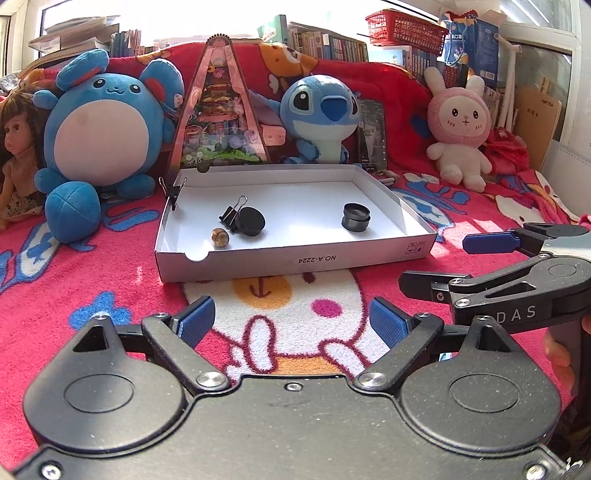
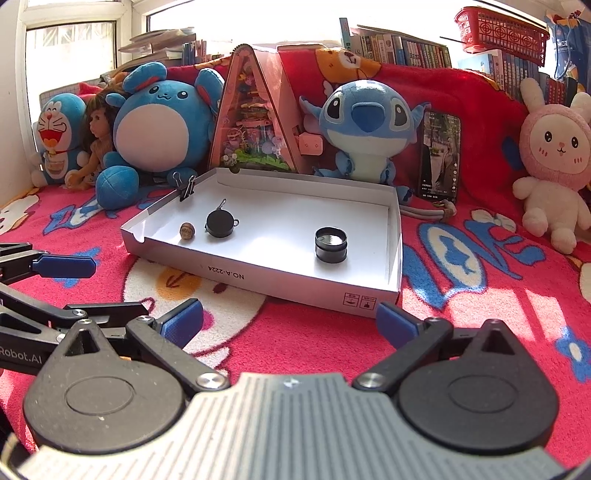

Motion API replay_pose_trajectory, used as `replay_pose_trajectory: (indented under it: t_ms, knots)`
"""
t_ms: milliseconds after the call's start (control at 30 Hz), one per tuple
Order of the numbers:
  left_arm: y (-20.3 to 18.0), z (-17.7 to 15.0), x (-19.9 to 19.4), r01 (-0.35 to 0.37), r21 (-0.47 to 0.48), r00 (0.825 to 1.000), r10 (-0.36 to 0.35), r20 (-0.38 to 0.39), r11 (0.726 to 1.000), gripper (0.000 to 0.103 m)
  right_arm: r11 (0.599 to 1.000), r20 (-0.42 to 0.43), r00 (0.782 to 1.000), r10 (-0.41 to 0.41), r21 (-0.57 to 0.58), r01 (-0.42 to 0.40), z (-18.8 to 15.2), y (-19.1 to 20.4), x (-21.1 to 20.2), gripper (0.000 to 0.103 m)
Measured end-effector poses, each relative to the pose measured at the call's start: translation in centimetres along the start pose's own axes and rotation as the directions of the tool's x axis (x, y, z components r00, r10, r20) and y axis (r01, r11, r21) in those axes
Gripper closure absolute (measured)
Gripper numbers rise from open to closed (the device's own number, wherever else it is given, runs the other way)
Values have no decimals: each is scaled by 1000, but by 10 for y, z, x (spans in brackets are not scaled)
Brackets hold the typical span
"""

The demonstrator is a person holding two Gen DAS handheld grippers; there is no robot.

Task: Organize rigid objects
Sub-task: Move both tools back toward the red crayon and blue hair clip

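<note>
A shallow white cardboard box (image 1: 295, 258) (image 2: 266, 275) lies on the red blanket. Inside it are a black round lid (image 1: 250, 221) (image 2: 220, 223) leaning on a black binder clip (image 1: 229, 213), a small brown bead-like piece (image 1: 220, 237) (image 2: 187, 231), and a black open round jar (image 1: 355, 217) (image 2: 331, 245). Another binder clip (image 1: 173, 191) (image 2: 187, 189) is clamped on the box's left wall. My left gripper (image 1: 291, 321) is open and empty, just before the box's front wall. My right gripper (image 2: 290, 323) is open and empty, near the box's front right corner.
Plush toys line the back: a blue round one (image 1: 105, 122), Stitch (image 1: 319, 110), a pink rabbit (image 1: 461, 129), a doll (image 1: 14, 147). A pink triangular display case (image 1: 219, 110) stands behind the box. A phone (image 2: 439, 155) leans by Stitch. Books and a red basket (image 1: 404, 27) stand behind.
</note>
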State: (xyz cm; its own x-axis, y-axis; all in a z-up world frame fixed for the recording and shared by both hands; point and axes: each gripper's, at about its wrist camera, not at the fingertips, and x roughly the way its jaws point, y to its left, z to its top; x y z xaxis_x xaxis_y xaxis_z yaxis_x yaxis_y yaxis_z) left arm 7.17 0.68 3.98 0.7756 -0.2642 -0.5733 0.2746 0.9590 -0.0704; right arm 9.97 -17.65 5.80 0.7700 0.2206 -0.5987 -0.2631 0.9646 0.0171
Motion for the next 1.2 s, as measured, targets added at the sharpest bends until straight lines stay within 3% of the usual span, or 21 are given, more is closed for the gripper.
replay_pose_trajectory:
  t_ms: [1200]
  knots:
    - [-22, -52, -18, 21, 54, 998, -17, -66, 998, 13, 998, -29, 998, -54, -35, 53, -58, 7, -26, 0]
